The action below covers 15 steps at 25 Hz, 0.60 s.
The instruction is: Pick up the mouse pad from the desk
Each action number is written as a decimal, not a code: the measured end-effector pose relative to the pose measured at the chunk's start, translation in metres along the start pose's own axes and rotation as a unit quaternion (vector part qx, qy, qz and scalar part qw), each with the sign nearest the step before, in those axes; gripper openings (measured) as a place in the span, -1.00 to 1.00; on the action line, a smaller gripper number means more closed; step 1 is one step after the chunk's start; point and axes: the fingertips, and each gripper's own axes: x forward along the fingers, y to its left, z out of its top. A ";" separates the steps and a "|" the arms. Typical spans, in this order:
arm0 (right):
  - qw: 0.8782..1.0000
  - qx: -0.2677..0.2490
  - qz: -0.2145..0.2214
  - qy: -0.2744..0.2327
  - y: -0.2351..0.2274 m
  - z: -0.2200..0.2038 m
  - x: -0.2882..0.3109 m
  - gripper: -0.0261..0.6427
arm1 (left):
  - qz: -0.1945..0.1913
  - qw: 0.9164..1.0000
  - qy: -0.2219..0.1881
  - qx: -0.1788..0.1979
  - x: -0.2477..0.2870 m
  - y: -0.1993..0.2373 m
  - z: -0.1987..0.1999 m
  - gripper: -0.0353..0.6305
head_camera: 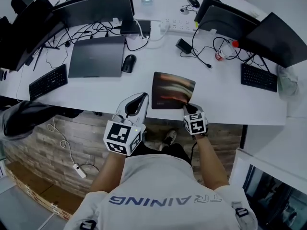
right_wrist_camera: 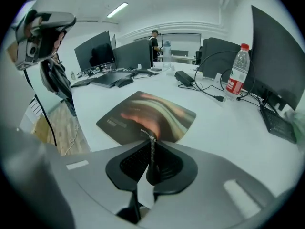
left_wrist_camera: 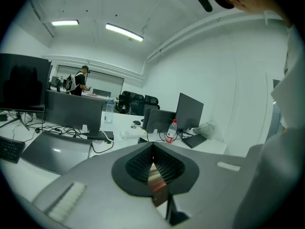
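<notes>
The right tool (head_camera: pixel 188 105) pinches the near edge of the dark, orange-streaked rectangular mouse pad (head_camera: pixel 172 86), yet to be lifted off the white table (head_camera: pixel 225 97); left tool (head_camera: pixel 140 98) closed, empty.

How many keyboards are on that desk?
2. One keyboard lies at the left end of the desk, the other keyboard at its right end. Monitors may hide more.

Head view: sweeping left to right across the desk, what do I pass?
Left keyboard → closed laptop → black mouse → mouse pad → water bottle → right keyboard.
</notes>
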 end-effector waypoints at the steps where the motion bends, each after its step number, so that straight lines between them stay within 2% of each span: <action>1: 1.000 0.005 0.001 -0.011 0.000 0.005 -0.005 -0.78 | 0.001 1.000 -0.004 0.003 -0.001 0.000 0.004 -0.89; 9: 0.994 0.014 0.000 -0.106 -0.001 0.065 -0.058 -0.78 | 0.002 0.999 -0.043 0.022 -0.012 -0.004 0.040 -0.89; 15: 0.981 0.024 -0.010 -0.191 -0.013 0.125 -0.112 -0.78 | 0.005 0.996 -0.077 0.036 -0.019 -0.004 0.071 -0.89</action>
